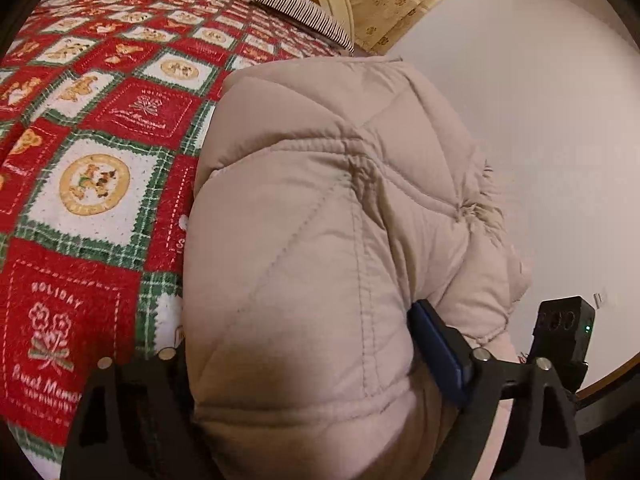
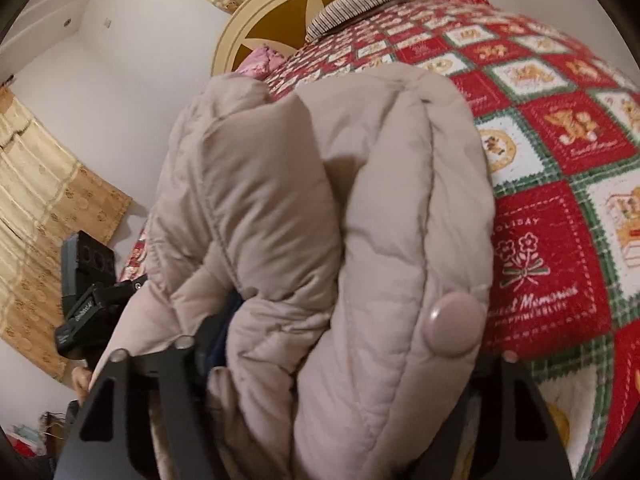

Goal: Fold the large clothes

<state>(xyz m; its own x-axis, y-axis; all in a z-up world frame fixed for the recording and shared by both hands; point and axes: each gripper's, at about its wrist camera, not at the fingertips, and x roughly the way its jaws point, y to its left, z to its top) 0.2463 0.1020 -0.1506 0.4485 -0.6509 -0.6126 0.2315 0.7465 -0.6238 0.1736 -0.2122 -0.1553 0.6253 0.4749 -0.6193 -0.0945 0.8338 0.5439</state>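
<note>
Spread across the bed [image 1: 100, 184] is a red, green and white holiday quilt, and on it, at the edge nearest me, sits the beige quilted puffer jacket [image 1: 320, 220], bunched into a thick, rounded bundle. In both wrist views the jacket fills the space between my fingers. My left tool [image 1: 304, 364] has a fat roll of the padded fabric between its jaws, the blue pad [image 1: 436, 348] pressed into the side of it, so I read it as grasping the jacket. My right tool [image 2: 344, 356] likewise has doubled layers wedged between its jaws, one fold carrying a large round snap button [image 2: 450, 326]; that looks like a grip on the jacket too, though its far finger is mostly hidden by the cloth.

Both tools seem to hold one end of the bundle. To do this step well, I judge I should keep the grips even so the slippery, springy padding does not squirm out, carry both hands together and level, lay the fold flat on the quilt, and press air out before letting go, otherwise it will puff open again.

Further off lie a striped pillow [image 2: 360, 4], a pink cloth [image 2: 262, 60], a round cream headboard [image 2: 280, 12], white walls and gold curtains [image 2: 44, 208].
</note>
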